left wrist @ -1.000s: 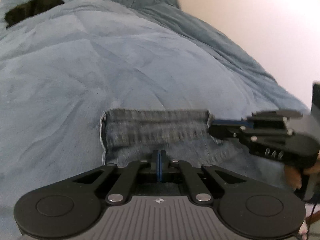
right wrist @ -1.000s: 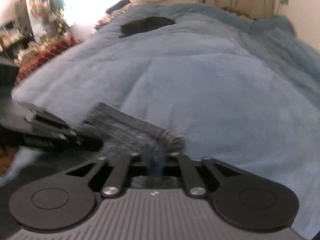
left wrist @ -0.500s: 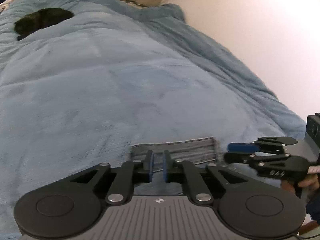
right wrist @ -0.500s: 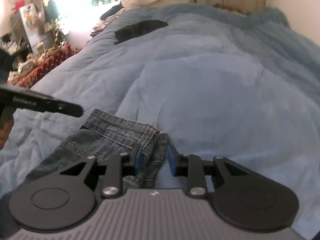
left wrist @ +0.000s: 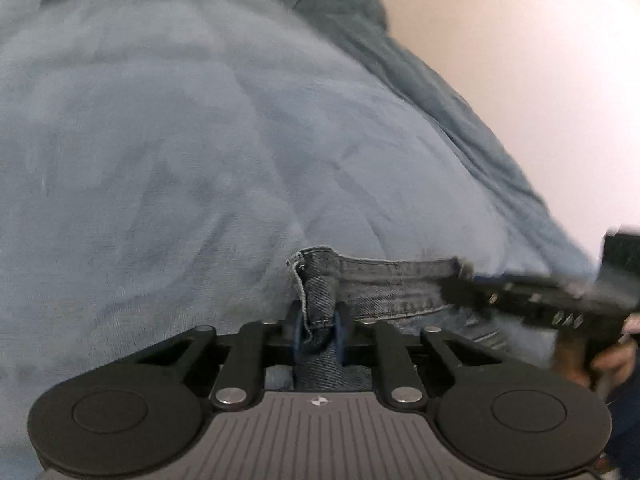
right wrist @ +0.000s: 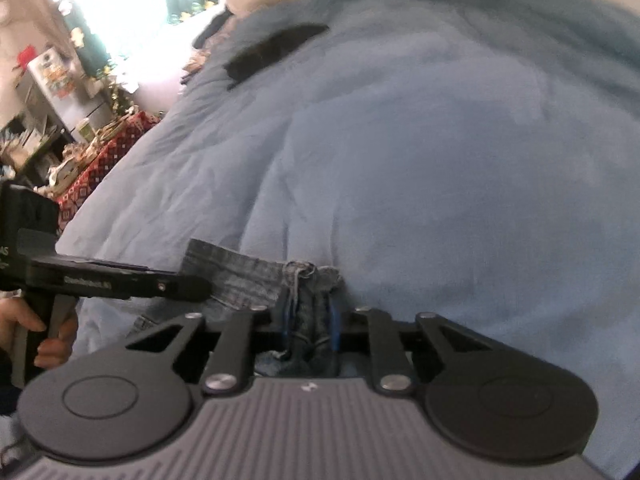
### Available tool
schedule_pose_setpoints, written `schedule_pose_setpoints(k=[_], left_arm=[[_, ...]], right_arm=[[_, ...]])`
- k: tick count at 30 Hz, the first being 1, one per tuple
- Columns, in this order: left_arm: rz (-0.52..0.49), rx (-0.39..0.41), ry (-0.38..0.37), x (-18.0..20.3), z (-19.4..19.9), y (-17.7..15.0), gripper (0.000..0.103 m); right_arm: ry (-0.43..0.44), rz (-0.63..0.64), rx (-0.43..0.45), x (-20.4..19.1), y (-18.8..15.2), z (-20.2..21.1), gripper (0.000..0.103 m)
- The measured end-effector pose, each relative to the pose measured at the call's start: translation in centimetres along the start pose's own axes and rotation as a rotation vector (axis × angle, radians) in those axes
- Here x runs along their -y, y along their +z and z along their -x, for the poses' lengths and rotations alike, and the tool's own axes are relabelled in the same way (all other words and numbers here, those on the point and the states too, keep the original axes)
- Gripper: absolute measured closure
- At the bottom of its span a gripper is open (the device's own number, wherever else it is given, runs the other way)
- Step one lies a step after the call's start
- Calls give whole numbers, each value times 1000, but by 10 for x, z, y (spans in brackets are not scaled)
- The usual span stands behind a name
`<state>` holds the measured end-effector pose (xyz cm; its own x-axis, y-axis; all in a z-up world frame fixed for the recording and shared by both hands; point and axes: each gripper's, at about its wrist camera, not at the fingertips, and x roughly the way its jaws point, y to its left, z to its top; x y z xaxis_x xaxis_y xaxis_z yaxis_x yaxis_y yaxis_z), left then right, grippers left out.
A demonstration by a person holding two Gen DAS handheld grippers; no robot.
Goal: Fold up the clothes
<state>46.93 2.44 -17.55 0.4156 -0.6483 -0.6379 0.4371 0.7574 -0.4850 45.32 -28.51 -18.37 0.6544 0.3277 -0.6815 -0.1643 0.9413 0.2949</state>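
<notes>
Since half a second ago both claws have gone from standing open over the garment to having denim between their pads, and the view in both wrist cameras has tipped and blurred.

Left claw (left wrist: pixel 318 330): jaws closing, blue pads narrow with a bunched corner of the faded blue denim jeans (left wrist: pixel 384 286) between them; pads appear to press on the fabric. A stitched hem edge rises from the pads and a seam thread hangs at the corner.

Right claw (right wrist: pixel 308 326): jaws closing, blue pads either side of a gathered wad of the same jeans' edge, frayed threads showing at the top; cloth looks pinched.

Jeans location: on the light blue fleecy bed blanket (left wrist: pixel 200 140), at its near edge, the hemmed band stretched between the two claws.

Pose: both claws point downward and forward across the bed, side by side, each at one end of the band. In the left wrist view the right claw comes in from the right, blurred. In the right wrist view the left claw comes in from the left, with the person's left hand (right wrist: pixel 30 334) wrapped round its grip and trigger.

Far up the blanket lies a dark cloth item (right wrist: pixel 276 54), well apart from the jeans.
</notes>
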Motion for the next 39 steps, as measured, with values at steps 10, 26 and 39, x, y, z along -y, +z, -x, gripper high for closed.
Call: schedule_pose_setpoints(k=[10,26,39], left_arm=[[-76,39,103,5,-19,44,75],[-91,15,38,55,67,-48,101],[-133,-127,193,47,78,-123,100]], right_arm=[[-96,49,23,11,39,-18,75],[-31,146,40,-44,-37,80,84],[-150,226,-37,-30,-112,110,103]])
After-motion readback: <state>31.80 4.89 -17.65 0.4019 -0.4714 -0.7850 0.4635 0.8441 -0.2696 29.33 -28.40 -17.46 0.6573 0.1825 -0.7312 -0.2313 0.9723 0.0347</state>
